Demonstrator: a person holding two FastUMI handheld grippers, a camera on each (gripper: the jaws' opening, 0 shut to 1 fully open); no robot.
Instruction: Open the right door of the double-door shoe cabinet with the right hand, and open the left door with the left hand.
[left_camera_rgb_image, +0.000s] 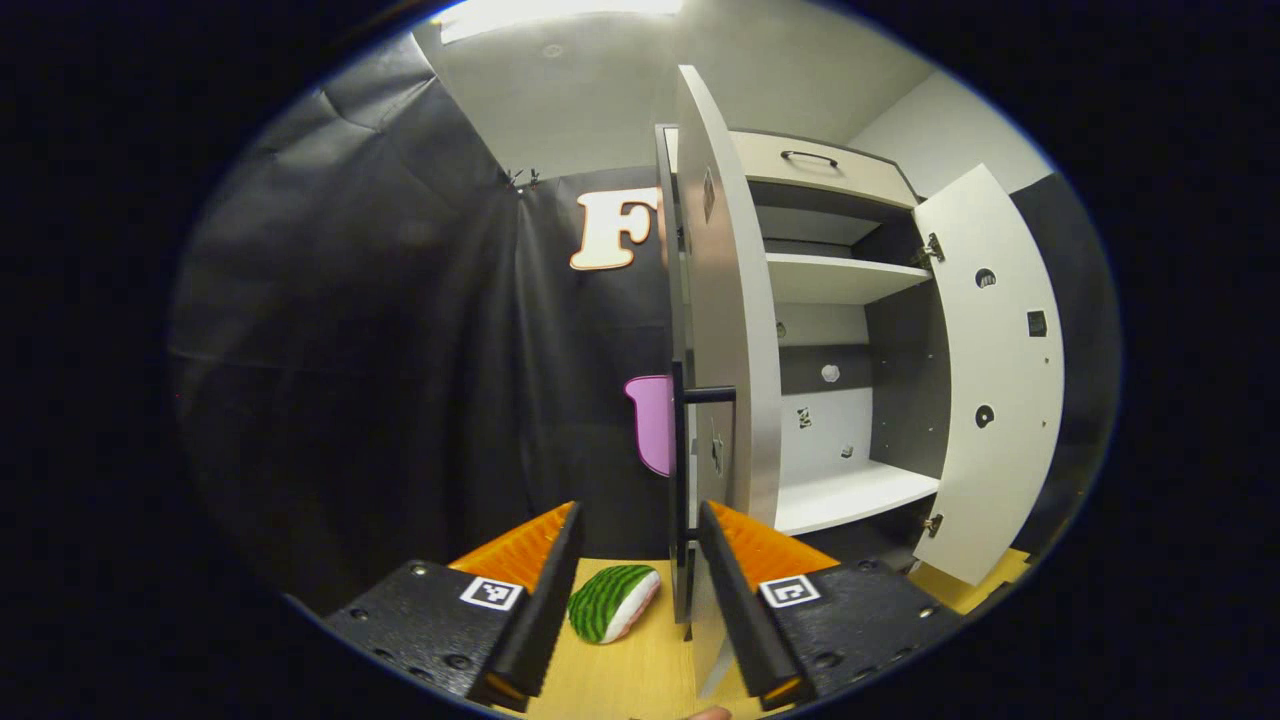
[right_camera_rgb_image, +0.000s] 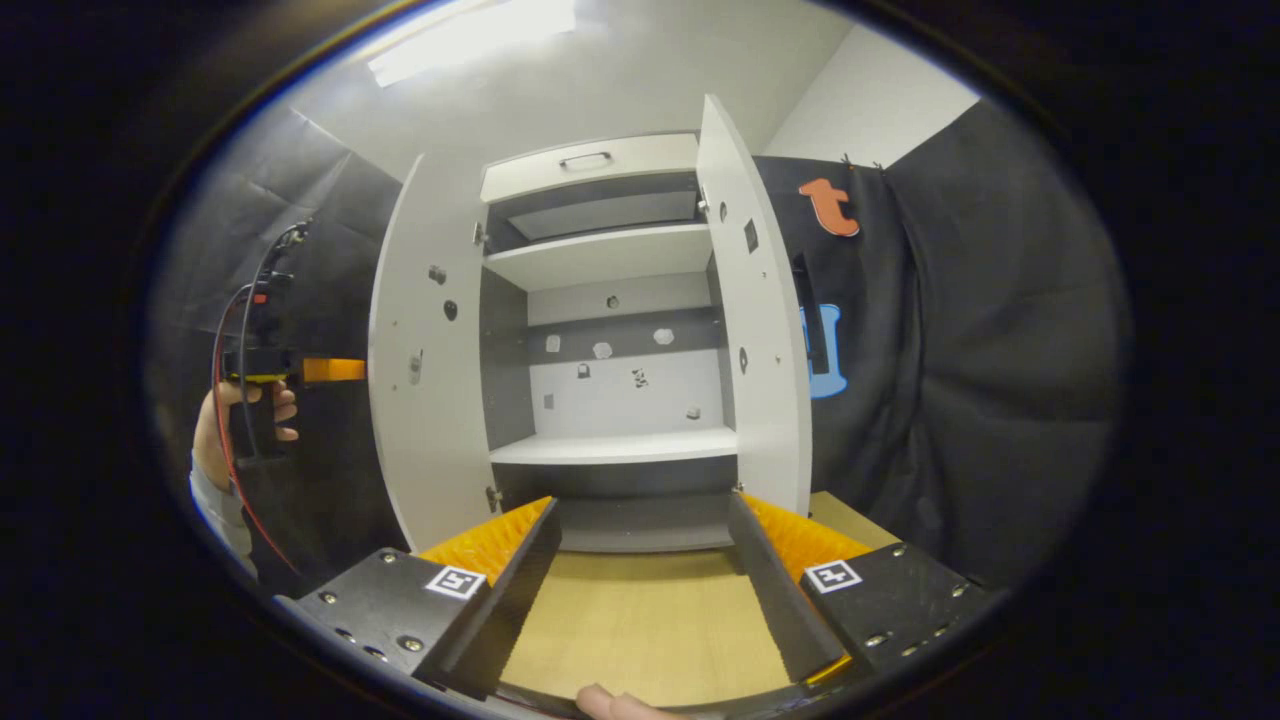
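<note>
Both jaws stand apart and grip nothing. Your left gripper (left_camera_rgb_image: 635, 520) sits just short of the left door (left_camera_rgb_image: 725, 330), whose dark bar handle (left_camera_rgb_image: 682, 450) runs down between the finger lines but touches neither finger as far as you can judge. That door is swung out, edge-on to your left gripper view. The right door (left_camera_rgb_image: 995, 370) is also swung wide, its inner face with hinges and fittings turned toward you.

From your right gripper view, the cabinet (right_camera_rgb_image: 610, 340) stands open at the far edge of the wooden table (right_camera_rgb_image: 640, 620), shelves bare, a drawer (right_camera_rgb_image: 590, 165) with a handle closed at the top. Your right gripper (right_camera_rgb_image: 640, 520) hangs over the table, well apart from the right door (right_camera_rgb_image: 765, 330). Your hand (right_camera_rgb_image: 235, 425) holds the left gripper beside the left door's outer face (right_camera_rgb_image: 425, 370).

A watermelon-slice toy (left_camera_rgb_image: 612, 602) lies on the table just left of the left door's foot.
</note>
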